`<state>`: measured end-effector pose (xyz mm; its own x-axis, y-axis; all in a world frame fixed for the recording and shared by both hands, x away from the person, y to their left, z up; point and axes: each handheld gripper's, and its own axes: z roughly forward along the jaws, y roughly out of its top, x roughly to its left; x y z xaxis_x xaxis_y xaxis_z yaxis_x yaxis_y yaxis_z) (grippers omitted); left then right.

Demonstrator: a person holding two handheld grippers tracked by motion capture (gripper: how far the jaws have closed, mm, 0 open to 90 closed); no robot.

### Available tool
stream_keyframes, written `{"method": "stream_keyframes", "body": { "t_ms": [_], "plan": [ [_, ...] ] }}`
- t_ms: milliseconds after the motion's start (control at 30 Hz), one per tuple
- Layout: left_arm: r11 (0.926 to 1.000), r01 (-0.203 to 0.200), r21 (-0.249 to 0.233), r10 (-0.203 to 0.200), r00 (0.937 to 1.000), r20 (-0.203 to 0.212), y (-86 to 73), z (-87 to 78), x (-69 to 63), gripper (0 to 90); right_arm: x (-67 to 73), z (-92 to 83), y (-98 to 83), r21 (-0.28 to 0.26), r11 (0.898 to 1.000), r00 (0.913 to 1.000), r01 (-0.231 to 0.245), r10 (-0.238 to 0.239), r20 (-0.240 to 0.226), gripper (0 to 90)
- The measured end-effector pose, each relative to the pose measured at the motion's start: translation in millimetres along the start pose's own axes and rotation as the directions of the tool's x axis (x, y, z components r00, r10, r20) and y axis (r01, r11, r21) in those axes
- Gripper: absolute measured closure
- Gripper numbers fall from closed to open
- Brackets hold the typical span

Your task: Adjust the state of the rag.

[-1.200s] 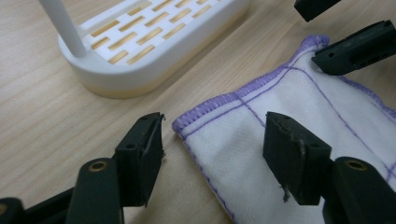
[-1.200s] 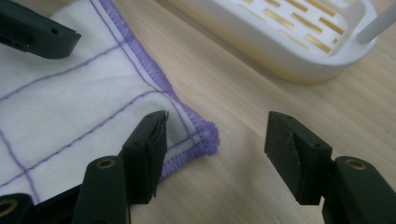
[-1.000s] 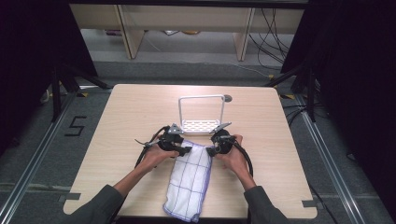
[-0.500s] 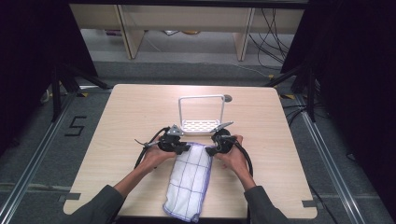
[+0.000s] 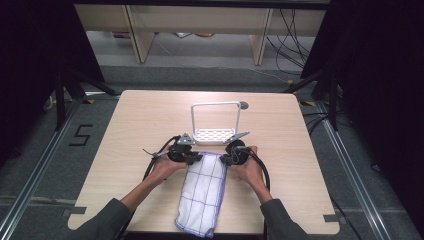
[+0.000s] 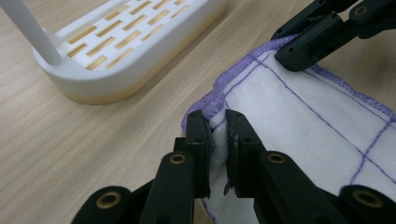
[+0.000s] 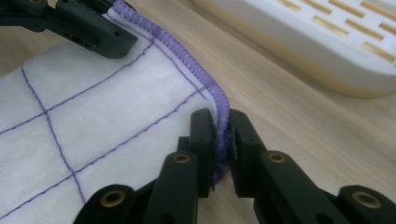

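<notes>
A white cloth (image 5: 202,189) with purple grid lines and a purple hem lies on the table, its near end hanging over the front edge. My left gripper (image 5: 198,157) pinches the cloth's far left corner; in the left gripper view its jaws have just closed on the folded cloth (image 6: 299,121) hem, gripper (image 6: 218,130). My right gripper (image 5: 223,159) holds the far right corner; its jaws have just closed on the purple edge of the cloth (image 7: 84,121), gripper (image 7: 219,128). A white rack (image 5: 215,134) with a slotted base and a wire loop stands just beyond the cloth.
The light wooden table (image 5: 130,130) has bare room left and right of the hands. The rack's base (image 6: 126,51) lies close to both grippers. A small dark disc (image 5: 243,105) sits behind the rack. Table legs, cables and floor rails surround the table.
Both grippers' jaws have shut on the cloth's far corners. Hands and cloth have stayed in place.
</notes>
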<state>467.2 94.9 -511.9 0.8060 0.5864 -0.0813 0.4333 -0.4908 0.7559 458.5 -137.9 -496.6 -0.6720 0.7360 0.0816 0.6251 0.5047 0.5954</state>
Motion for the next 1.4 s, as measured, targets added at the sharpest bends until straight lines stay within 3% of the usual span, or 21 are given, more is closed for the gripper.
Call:
{"method": "stream_keyframes", "body": {
  "t_ms": [200, 233, 300, 333, 367, 400, 567, 600, 633, 767, 900, 933, 967, 1033, 1100, 1133, 1200, 1233, 1267, 1367, 1400],
  "plan": [
    [0.9998, 0.008, -0.017, -0.008, 1.0, 0.002, 1.5, -3.7, 1.5, 80.5, -1.9, -4.6, 2.4, -0.033, 0.999, 0.9998, 0.018, -0.018, -0.003, 84.9],
    [0.9989, 0.028, -0.038, -0.027, 0.9996, 0.006, 1.7, -2.8, 0.6, 80.6, -1.8, -4.7, 4.5, -0.054, 0.998, 0.9999, 0.015, -0.015, 0.0, 85.0],
    [0.9993, 0.015, -0.034, -0.015, 0.9999, 0.002, 3.6, -5.6, 4.0, 80.7, -2.0, -7.5, 7.1, -0.04, 0.999, 1.0, 0.008, -0.008, -0.004, 85.1],
    [0.9984, 0.031, -0.048, -0.031, 0.9995, 0.004, 4.4, -5.7, 4.6, 80.8, -2.2, -7.7, 9.8, -0.05, 0.999, 0.9998, 0.019, -0.019, -0.003, 85.1],
    [0.9991, 0.018, -0.038, -0.018, 0.9998, -0.002, 5.1, -7.5, 6.4, 80.8, -1.4, -6.9, 11.6, -0.068, 0.998, 0.9998, 0.02, -0.019, 0.004, 85.1],
    [0.9978, 0.035, -0.057, -0.036, 0.9993, -0.007, 5.7, -7.9, 6.2, 80.8, -1.6, -9.3, 13.9, -0.058, 0.998, 0.9998, 0.022, -0.022, 0.001, 85.2],
    [0.995, 0.053, -0.085, -0.052, 0.9986, 0.009, 10.9, -15.3, 9.0, 80.7, -1.5, -15.5, 19.9, -0.107, 0.994, 0.9998, 0.018, -0.019, -0.011, 85.2],
    [0.9949, 0.047, -0.09, -0.046, 0.9989, 0.005, 12.4, -17.1, 8.4, 80.8, -3.8, -18.0, 20.6, -0.13, 0.99, 0.9989, 0.047, -0.048, -0.004, 85.1],
    [0.9947, 0.037, -0.096, -0.037, 0.9993, 0.002, 14.7, -19.1, 6.5, 80.9, -4.1, -21.0, 21.1, -0.11, 0.993, 0.9987, 0.046, -0.048, -0.016, 85.2],
    [0.9944, 0.025, -0.103, -0.024, 0.9997, 0.006, 18.2, -21.0, 4.6, 81.0, -4.6, -23.5, 20.4, -0.124, 0.99, 0.9977, 0.068, -0.068, 0.004, 85.2],
    [0.9932, 0.016, -0.115, -0.015, 0.9999, 0.007, 21.6, -24.8, 1.5, 81.1, -4.5, -28.2, 19.7, -0.127, 0.991, 0.9987, 0.051, -0.051, 0.0, 85.2],
    [0.9933, 0.011, -0.115, -0.01, 0.9999, 0.008, 22.4, -26.7, 0.9, 81.1, -4.3, -28.2, 19.6, -0.149, 0.987, 0.9987, 0.052, -0.052, 0.003, 85.2],
    [0.9923, 0.016, -0.122, -0.014, 0.9998, 0.01, 23.0, -27.7, 0.1, 81.1, -4.5, -32.0, 20.1, -0.125, 0.991, 0.9991, 0.043, -0.042, 0.009, 85.2],
    [0.992, 0.008, -0.126, -0.008, 1.0, 0.006, 24.6, -32.3, -1.4, 81.1, -2.4, -33.1, 20.9, -0.154, 0.987, 0.9992, 0.04, -0.039, 0.007, 85.2],
    [0.9905, 0.005, -0.137, -0.004, 1.0, 0.001, 26.2, -36.7, -2.5, 81.0, -0.9, -38.6, 23.2, -0.145, 0.989, 0.9991, 0.042, -0.041, 0.01, 85.2],
    [0.9899, 0.001, -0.142, -0.001, 1.0, 0.006, 27.1, -39.2, -2.4, 81.0, 0.3, -37.9, 23.4, -0.171, 0.984, 0.9992, 0.04, -0.04, 0.003, 85.2],
    [0.9892, 0.001, -0.147, 0.0, 1.0, 0.001, 28.0, -41.9, -2.6, 80.7, 0.3, -42.8, 25.4, -0.158, 0.986, 0.9986, 0.054, -0.053, 0.007, 85.2],
    [0.9891, 0.005, -0.147, -0.004, 1.0, 0.006, 28.2, -43.1, -2.3, 80.6, 1.0, -42.0, 25.6, -0.19, 0.98, 0.9984, 0.057, -0.055, 0.013, 85.2],
    [0.9877, 0.004, -0.157, -0.004, 1.0, 0.002, 28.1, -43.2, -2.2, 80.6, 1.9, -45.9, 27.1, -0.171, 0.984, 0.9986, 0.052, -0.052, 0.006, 85.2],
    [0.9877, 0.008, -0.156, -0.007, 1.0, 0.004, 28.8, -45.9, -2.0, 80.7, 3.4, -46.8, 29.1, -0.204, 0.976, 0.9975, 0.071, -0.07, 0.012, 85.2],
    [0.987, 0.005, -0.161, -0.005, 1.0, -0.003, 29.4, -46.9, -2.5, 80.8, 3.9, -50.2, 29.7, -0.184, 0.981, 0.9976, 0.069, -0.068, 0.009, 85.2]
  ]
}}
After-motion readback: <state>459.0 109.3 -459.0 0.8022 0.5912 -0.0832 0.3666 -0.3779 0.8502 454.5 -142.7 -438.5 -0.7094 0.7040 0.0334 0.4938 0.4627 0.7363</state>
